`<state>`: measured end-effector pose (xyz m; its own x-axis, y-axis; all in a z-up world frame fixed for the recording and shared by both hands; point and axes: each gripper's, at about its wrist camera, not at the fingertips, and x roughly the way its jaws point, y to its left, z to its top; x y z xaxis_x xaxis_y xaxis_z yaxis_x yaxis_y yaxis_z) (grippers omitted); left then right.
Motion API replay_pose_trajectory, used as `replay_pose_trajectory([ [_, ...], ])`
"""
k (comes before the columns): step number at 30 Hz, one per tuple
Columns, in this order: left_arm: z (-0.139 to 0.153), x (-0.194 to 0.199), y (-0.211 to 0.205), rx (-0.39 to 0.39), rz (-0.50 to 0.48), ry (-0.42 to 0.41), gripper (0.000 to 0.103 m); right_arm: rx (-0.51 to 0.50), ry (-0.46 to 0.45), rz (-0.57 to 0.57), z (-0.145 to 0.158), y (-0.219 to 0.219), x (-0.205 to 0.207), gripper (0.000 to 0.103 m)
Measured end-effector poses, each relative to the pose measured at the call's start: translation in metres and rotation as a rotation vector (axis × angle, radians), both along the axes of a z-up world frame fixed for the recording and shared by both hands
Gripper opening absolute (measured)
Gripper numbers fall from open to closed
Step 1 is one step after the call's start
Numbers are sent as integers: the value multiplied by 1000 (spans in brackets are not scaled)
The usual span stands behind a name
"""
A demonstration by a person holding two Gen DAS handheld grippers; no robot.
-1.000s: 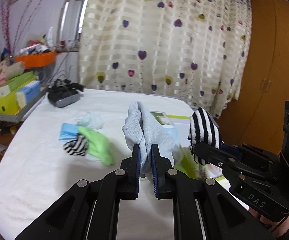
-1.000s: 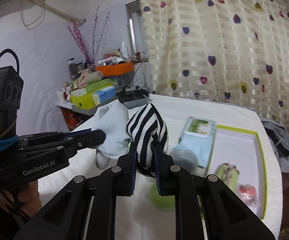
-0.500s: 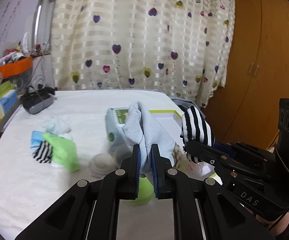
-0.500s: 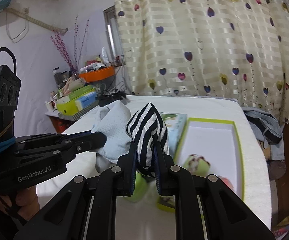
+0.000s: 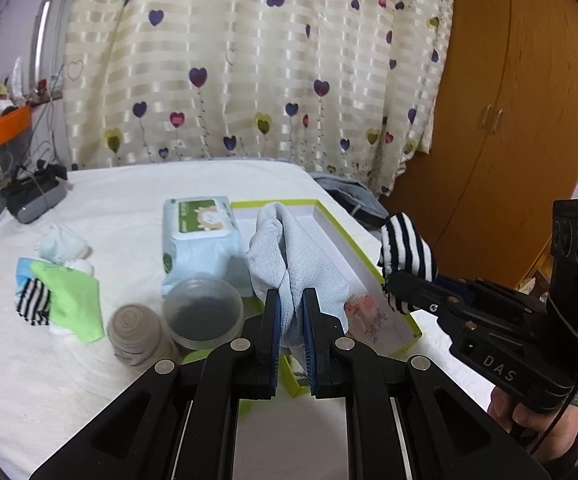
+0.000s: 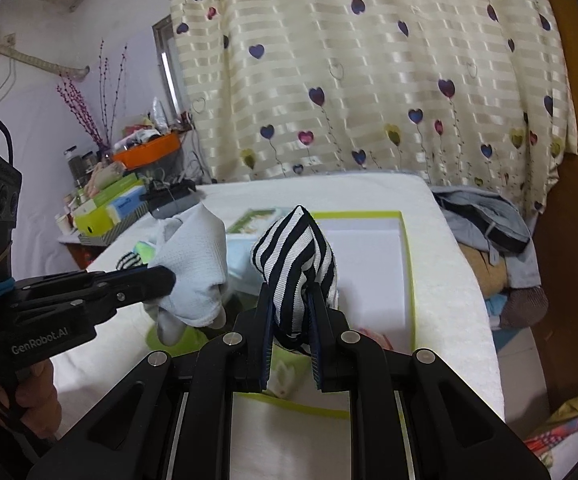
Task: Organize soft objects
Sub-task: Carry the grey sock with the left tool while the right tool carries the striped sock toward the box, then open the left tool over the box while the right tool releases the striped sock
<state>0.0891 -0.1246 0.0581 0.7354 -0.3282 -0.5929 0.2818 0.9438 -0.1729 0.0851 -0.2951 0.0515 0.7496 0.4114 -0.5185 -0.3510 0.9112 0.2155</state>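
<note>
My left gripper (image 5: pixel 290 312) is shut on a light blue sock (image 5: pixel 293 264) and holds it above the near end of a white box with a green rim (image 5: pixel 359 256). My right gripper (image 6: pixel 291 320) is shut on a black-and-white striped sock (image 6: pixel 295 256), also over that box (image 6: pixel 407 264). The two grippers sit side by side; the striped sock shows in the left wrist view (image 5: pixel 407 248) and the blue sock in the right wrist view (image 6: pixel 193 268). A pile of loose socks (image 5: pixel 59 296), green, striped and pale blue, lies on the white tabletop to the left.
A wet-wipes pack (image 5: pixel 201 240), a clear round lid (image 5: pixel 203 314) and a rolled grey sock (image 5: pixel 137 332) sit left of the box. A patterned item (image 5: pixel 365 310) lies in the box. A black device (image 5: pixel 33 196) is far left. Clothes (image 6: pixel 485 216) hang off the table's right edge.
Both grippers have swung right with their socks, away from the sock pile, and now hover over the green-rimmed box. Both grips are unchanged.
</note>
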Motion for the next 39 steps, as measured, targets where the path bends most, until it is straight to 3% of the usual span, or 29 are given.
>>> replay_pose_trajectory([
  [18,-43,12,-37,0,-122,140,10,-114,176,-18,-51,-8,19,16],
  [32,-54,45,-49,18,-94,163,10,-132,208,-22,-61,-9,52,16],
  [37,-54,59,-53,21,-80,156,10,-135,209,-32,-60,-12,57,23],
  [39,-53,58,-53,20,-84,154,10,-139,204,-39,-59,-15,54,32],
])
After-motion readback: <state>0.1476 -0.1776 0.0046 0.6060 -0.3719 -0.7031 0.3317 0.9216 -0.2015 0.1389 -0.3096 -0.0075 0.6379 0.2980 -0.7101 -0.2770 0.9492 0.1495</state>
